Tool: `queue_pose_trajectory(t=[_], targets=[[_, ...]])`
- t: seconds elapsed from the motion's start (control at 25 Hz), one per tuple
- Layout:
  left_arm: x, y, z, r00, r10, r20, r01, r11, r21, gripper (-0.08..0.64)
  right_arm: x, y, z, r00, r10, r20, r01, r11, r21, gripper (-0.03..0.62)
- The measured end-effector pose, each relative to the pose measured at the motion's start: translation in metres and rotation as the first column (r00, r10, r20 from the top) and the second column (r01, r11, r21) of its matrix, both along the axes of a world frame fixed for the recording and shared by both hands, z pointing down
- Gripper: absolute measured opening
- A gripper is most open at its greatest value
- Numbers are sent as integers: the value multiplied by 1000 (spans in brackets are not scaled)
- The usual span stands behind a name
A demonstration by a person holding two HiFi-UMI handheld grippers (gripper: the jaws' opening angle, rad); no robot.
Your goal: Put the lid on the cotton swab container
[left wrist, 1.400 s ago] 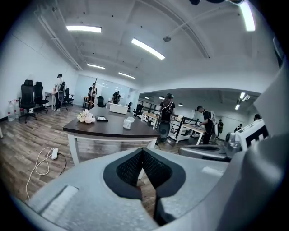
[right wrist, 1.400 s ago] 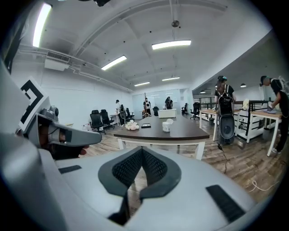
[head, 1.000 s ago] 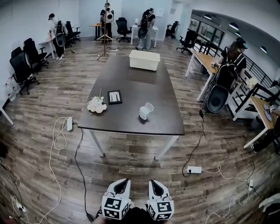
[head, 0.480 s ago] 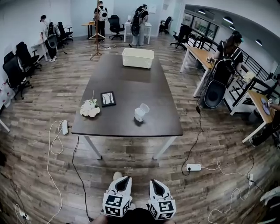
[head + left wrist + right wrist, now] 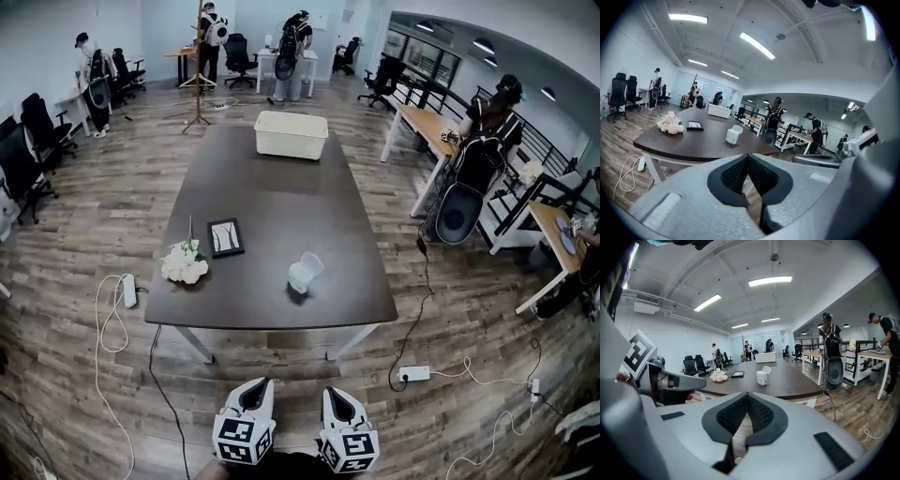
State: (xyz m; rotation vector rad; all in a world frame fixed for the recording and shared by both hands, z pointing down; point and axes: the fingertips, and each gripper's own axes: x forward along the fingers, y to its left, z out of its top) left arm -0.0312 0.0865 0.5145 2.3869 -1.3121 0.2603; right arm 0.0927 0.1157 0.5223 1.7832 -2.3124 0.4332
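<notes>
A small clear cotton swab container point(image 5: 302, 276) stands near the front edge of the dark table point(image 5: 281, 202), its hinged lid tipped up and open. It also shows in the left gripper view point(image 5: 733, 135) and the right gripper view point(image 5: 762, 377). My left gripper point(image 5: 255, 394) and right gripper point(image 5: 335, 401) are low at the bottom of the head view, side by side, well short of the table. Both are shut with nothing between their jaws point(image 5: 748, 157) point(image 5: 747, 395).
On the table are a white flower bunch point(image 5: 183, 263), a small framed picture point(image 5: 225, 237) and a white basket point(image 5: 292, 134) at the far end. Cables and power strips point(image 5: 412, 373) lie on the wood floor. Several people, desks and office chairs ring the room.
The view has moved closer to the table, which now sits lower and larger in the head view. Both grippers stay shut, low and side by side.
</notes>
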Motion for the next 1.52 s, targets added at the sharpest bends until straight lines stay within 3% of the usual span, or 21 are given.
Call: queue_pose_trajectory(t=[0.68, 1.12, 1.52], targets=[[-18, -160, -2, 991, 130, -12, -130, 991, 12, 8, -29, -149, -4, 994, 113, -6, -113, 994, -6, 9], [-6, -206, 8, 978, 208, 3, -208, 978, -34, 8, -6, -196, -6, 981, 195, 15, -195, 981, -18, 9], [13, -238, 18, 984, 176, 8, -175, 982, -75, 8, 26, -246, -2, 984, 167, 59, -163, 984, -70, 9]])
